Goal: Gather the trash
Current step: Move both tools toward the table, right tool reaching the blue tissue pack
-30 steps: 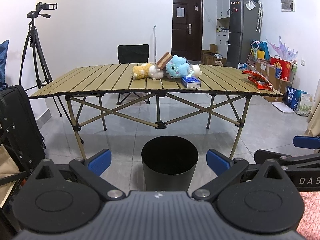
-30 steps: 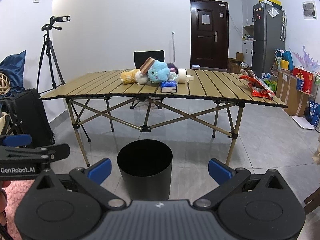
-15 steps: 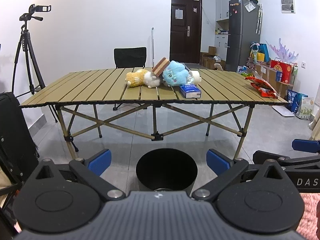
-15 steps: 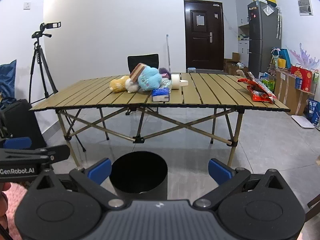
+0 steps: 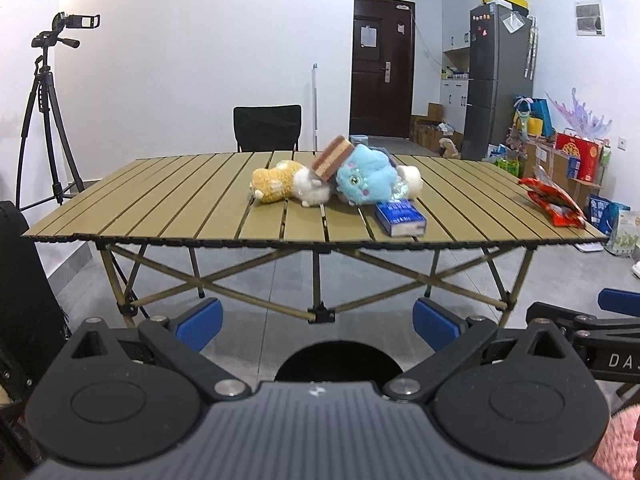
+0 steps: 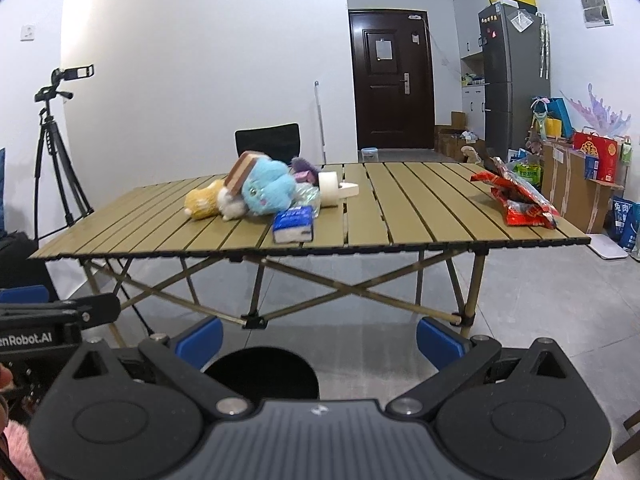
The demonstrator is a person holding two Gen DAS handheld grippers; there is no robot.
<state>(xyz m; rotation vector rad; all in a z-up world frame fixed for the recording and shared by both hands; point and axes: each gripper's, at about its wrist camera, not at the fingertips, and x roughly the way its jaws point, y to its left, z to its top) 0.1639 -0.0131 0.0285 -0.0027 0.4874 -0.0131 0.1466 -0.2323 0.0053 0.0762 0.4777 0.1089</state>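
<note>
Left wrist: both tongs [image 5: 318,320] [image 6: 320,338] level, spread wide, empty, above black bin [image 5: 338,362], facing table [image 5: 160,208].

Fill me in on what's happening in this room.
A person holds a left gripper and right gripper, both open and empty, facing a folding table. A black bin stands on the floor before it. Red snack wrappers, plush toys and a tissue pack lie untouched.

The round black trash bin [image 5: 338,362] is mostly hidden behind the left tool's body; the purple plush [image 6: 304,166] is half hidden behind the blue plush toy [image 6: 266,188].
</note>
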